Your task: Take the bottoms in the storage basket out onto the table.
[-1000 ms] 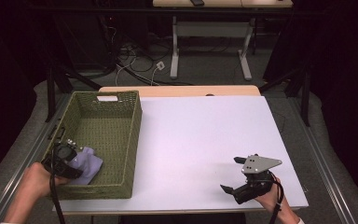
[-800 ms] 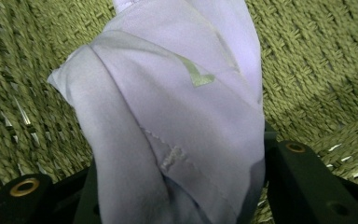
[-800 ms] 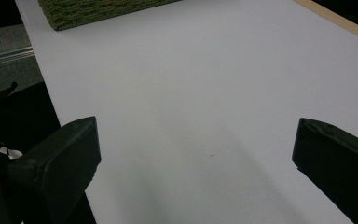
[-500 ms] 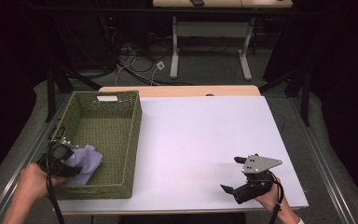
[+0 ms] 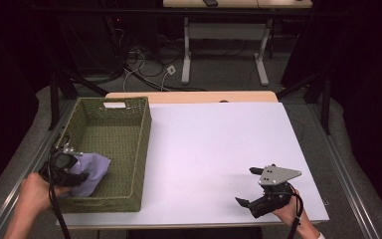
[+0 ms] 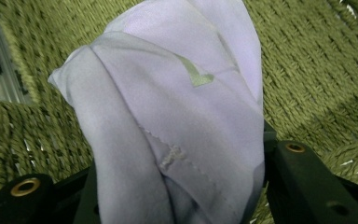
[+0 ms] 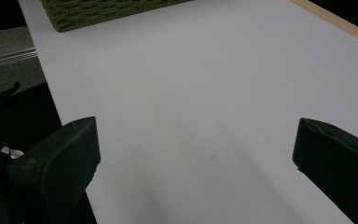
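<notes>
A lavender cloth (image 5: 93, 172) lies bunched in the near left corner of a green woven basket (image 5: 144, 144). My left gripper (image 5: 75, 167) reaches over the basket's left wall and is shut on the cloth. In the left gripper view the cloth (image 6: 177, 116) bulges up between the two black jaws of that gripper (image 6: 177, 191), with the basket's weave (image 6: 317, 70) behind it. Near the table's front right, my right gripper (image 5: 246, 185) rests open, its jaws pointing left. The right gripper view has nothing but white tabletop between the jaws of this gripper (image 7: 196, 154).
The basket takes up the left side of the white table (image 5: 214, 144). A wooden strip (image 5: 189, 96) runs along the far edge. Metal rails (image 5: 25, 164) flank the table. In the right gripper view a basket corner (image 7: 102, 11) sits far off.
My left gripper has shifted slightly left toward the basket's near left wall, and the cloth has come with it. The right gripper has stayed still.
</notes>
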Tool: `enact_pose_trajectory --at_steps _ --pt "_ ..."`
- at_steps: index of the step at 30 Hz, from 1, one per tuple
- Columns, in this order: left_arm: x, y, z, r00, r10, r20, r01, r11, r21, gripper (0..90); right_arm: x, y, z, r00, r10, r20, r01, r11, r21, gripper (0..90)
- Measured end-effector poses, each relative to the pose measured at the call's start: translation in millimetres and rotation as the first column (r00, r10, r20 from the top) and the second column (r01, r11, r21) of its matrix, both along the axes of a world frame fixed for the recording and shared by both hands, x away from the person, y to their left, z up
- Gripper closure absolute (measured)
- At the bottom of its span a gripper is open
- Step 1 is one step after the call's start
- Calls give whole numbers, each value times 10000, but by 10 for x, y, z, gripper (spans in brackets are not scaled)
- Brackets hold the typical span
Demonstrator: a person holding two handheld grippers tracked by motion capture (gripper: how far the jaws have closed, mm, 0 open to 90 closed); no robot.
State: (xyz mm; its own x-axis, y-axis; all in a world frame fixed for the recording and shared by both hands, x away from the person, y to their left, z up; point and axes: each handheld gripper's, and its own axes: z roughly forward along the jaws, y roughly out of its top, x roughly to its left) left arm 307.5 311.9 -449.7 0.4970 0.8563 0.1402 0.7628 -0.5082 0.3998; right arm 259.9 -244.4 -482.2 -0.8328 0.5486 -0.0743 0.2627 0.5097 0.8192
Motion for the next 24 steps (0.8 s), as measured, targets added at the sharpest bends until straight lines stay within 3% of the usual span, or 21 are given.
enact_pose_trajectory --at_steps 13,24 --pt "-15 -35 75 9973 -19 731 37 9997 -251 574 10 -8 -7 10000 -9 -30 9 10000 34 3" --pt "-24 -93 167 9907 -110 1355 165 9991 -398 575 23 -15 -21 9999 -4 -112 5 9999 111 1"
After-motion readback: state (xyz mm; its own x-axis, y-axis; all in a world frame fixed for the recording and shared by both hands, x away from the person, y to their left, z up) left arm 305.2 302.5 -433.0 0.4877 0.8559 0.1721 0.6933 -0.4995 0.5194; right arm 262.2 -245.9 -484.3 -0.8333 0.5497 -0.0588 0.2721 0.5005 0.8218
